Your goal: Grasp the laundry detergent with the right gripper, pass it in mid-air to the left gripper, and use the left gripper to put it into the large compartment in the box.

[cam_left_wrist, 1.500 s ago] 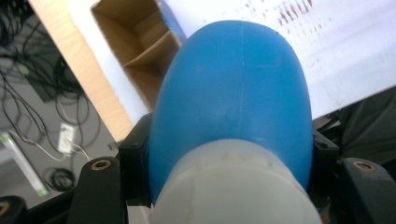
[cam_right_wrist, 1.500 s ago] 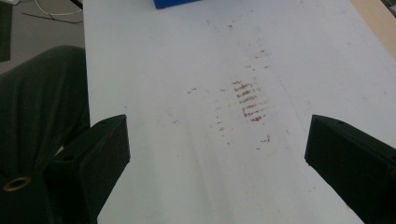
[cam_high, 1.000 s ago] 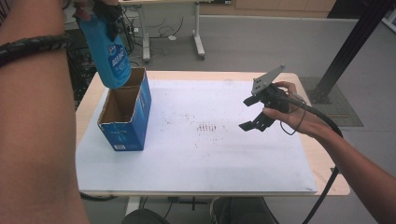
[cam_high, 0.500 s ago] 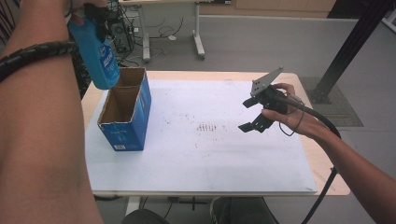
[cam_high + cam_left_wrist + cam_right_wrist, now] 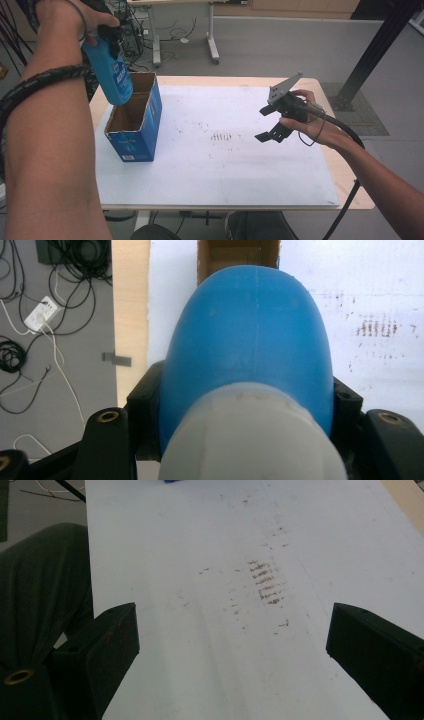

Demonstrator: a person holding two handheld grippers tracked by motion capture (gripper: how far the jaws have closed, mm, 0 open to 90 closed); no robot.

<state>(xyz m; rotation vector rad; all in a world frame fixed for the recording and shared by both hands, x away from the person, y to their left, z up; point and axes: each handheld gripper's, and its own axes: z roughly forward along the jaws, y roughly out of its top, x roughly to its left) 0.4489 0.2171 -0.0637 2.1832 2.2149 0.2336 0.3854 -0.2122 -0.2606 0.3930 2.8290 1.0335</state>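
Note:
A blue plastic bottle (image 5: 113,76) with a grey cap (image 5: 250,442) hangs tilted, its base just over the rim of an open blue cardboard box (image 5: 131,146) at the table's left. My left gripper (image 5: 107,36) is shut on the bottle near its cap end. In the left gripper view the bottle (image 5: 250,335) sits between the black jaws of the left gripper (image 5: 245,405), and the box's brown opening (image 5: 237,254) shows beyond it. My right gripper (image 5: 263,124) hovers open above the right half of the table, nothing between its jaws; its own view (image 5: 232,630) looks down on the bare sheet.
A white sheet (image 5: 225,170) covers the wooden table (image 5: 350,195), with brown smudges (image 5: 222,136) at its middle. Behind stand another table's legs (image 5: 214,47) and cables on the floor (image 5: 30,330). A black post (image 5: 372,55) rises at the right.
The left hand has brought the bottle down and a little right, from high at the back left to the box's rim. The right gripper has stayed in place, still open.

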